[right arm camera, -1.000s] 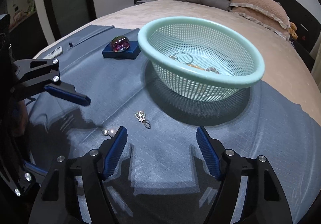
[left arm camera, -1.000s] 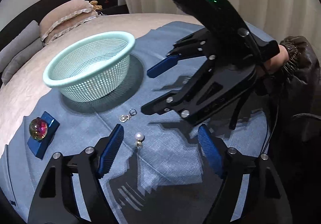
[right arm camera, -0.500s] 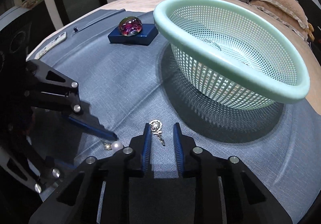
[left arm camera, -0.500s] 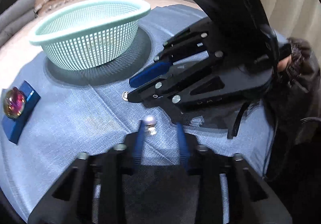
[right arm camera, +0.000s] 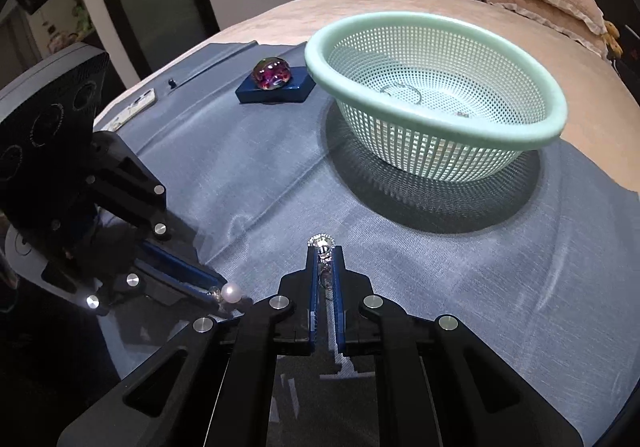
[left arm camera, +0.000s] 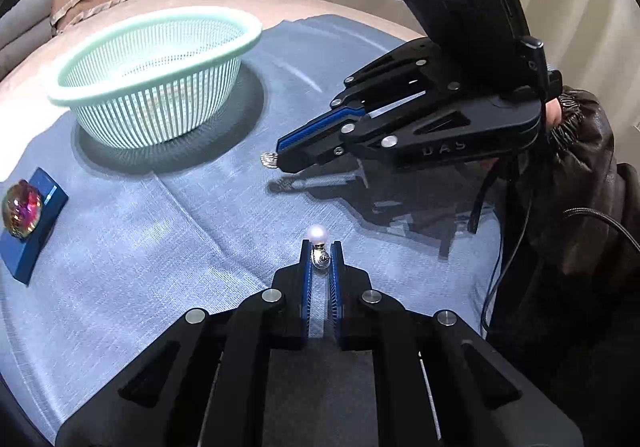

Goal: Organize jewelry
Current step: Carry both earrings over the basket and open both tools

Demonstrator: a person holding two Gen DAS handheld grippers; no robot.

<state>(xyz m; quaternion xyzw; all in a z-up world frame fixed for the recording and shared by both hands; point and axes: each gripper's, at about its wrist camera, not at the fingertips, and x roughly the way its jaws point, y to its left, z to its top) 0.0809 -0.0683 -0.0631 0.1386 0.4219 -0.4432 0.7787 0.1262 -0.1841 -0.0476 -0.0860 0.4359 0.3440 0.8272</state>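
- Our left gripper (left arm camera: pixel 320 253) has just been closing, and its blue pads now pinch the silver stem of a white pearl earring (left arm camera: pixel 318 237), the pearl poking out past the tips.
- Our right gripper (right arm camera: pixel 325 253) is clamped on a small round silver pendant (right arm camera: pixel 321 241), whose chain hangs between the pads.
- Both pieces sit just above the blue-grey cloth (right arm camera: pixel 260 167) spread on the bed.
- Further off stands the mint-green plastic mesh basket (right arm camera: pixel 552 115), with thin jewelry lying in its bottom.
- Left of it in the right wrist view, an iridescent glass dome (right arm camera: pixel 272 73) rests on a dark blue block (right arm camera: pixel 280 94).
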